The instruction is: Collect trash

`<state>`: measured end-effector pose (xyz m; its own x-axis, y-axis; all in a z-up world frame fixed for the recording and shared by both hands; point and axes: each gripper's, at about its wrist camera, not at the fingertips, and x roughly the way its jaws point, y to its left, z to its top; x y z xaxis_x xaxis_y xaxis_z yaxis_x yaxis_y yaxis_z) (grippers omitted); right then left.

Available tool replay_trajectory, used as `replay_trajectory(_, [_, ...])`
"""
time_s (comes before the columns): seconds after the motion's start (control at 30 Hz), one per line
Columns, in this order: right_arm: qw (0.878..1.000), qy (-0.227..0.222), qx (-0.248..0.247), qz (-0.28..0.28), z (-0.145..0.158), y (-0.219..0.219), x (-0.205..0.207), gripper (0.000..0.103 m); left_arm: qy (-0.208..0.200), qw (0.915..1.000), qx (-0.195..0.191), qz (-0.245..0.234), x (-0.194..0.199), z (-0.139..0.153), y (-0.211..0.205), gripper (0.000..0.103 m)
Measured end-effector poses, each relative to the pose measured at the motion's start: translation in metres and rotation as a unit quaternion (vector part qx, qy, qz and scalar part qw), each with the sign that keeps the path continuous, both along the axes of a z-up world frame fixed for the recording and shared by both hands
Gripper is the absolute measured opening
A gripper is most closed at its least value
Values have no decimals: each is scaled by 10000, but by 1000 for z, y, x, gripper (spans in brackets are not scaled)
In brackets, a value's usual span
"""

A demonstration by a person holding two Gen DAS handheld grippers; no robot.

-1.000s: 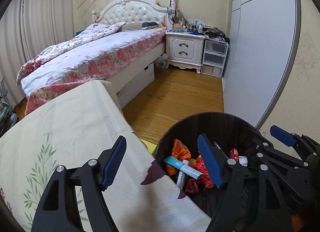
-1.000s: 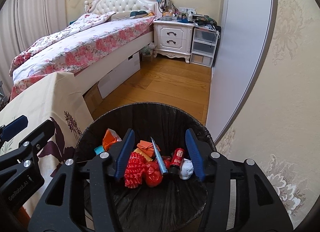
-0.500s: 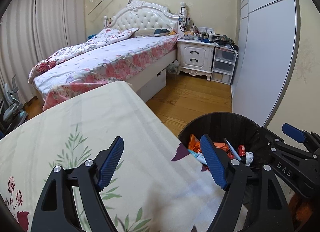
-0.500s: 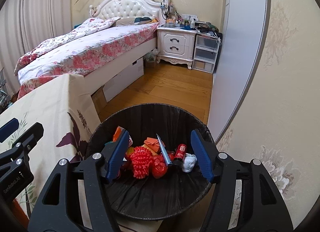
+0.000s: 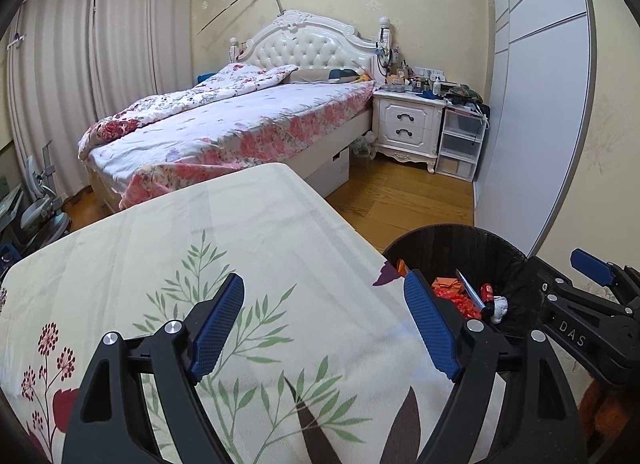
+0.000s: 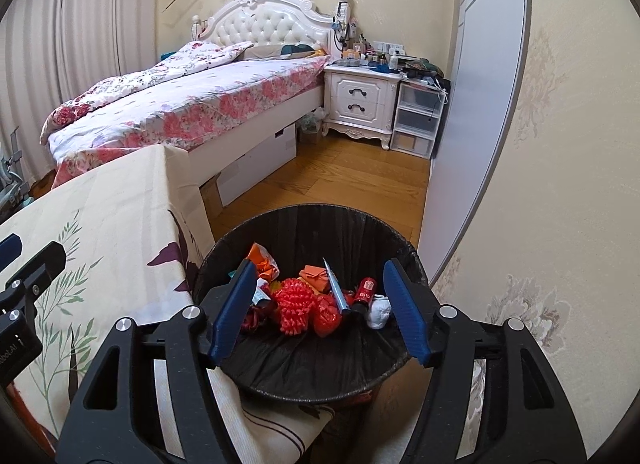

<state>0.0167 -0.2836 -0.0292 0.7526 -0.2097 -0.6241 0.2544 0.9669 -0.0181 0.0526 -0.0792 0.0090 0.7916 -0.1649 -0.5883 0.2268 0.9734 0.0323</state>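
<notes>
A black-lined trash bin (image 6: 320, 209) stands on the floor between the table and the wall. Inside it lie a red pom-pom (image 6: 296, 304), a pen (image 6: 336, 288), a small red bottle (image 6: 366, 290), a white crumpled scrap (image 6: 380, 310) and orange wrappers (image 6: 262, 258). My right gripper (image 6: 320, 264) hovers above the bin, open, with nothing between its fingers. My left gripper (image 5: 324, 280) hangs over the floral tablecloth (image 5: 240, 232), left of the bin (image 5: 452, 236); its jaws are opening and hold nothing. No loose trash shows on the cloth.
A bed (image 5: 240, 123) with a floral cover fills the far left. Behind it stand a white nightstand (image 5: 408, 123) and plastic drawers (image 5: 460, 143). A grey wardrobe door (image 5: 532, 123) and papered wall (image 6: 540, 183) close the right side. Wooden floor (image 6: 340, 175) lies beyond the bin.
Both grippers have drawn back and risen. The left one moved left from the bin to above the table. Both pairs of jaws stand wider than before.
</notes>
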Motion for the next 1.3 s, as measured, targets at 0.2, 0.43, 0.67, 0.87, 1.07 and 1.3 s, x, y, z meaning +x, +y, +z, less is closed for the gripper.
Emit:
replay_trajectory(0.2, [10000, -33, -25, 20, 3, 4, -7, 64, -15, 10000, -23, 35, -7, 0, 9, 80])
replay_trajectory(0.43, [9999, -97, -41, 30, 6, 6, -9, 64, -12, 10000, -59, 75, -8, -1, 11, 80])
replay_trajectory(0.67, [9999, -127, -51, 31, 7, 8, -10, 64, -15, 9999, -76, 81, -9, -1, 13, 80])
replay_trajectory(0.87, [9999, -127, -51, 31, 7, 8, -11, 64, -15, 9999, -77, 81, -9, -1, 13, 80])
replay_trajectory(1.07, [9999, -118, -49, 33, 7, 8, -10, 64, -6, 9999, -86, 81, -8, -1, 14, 80])
replay_trajectory(1.3, [9999, -130, -54, 30, 7, 9, -11, 64, -8, 9999, -89, 82, -8, -2, 15, 80])
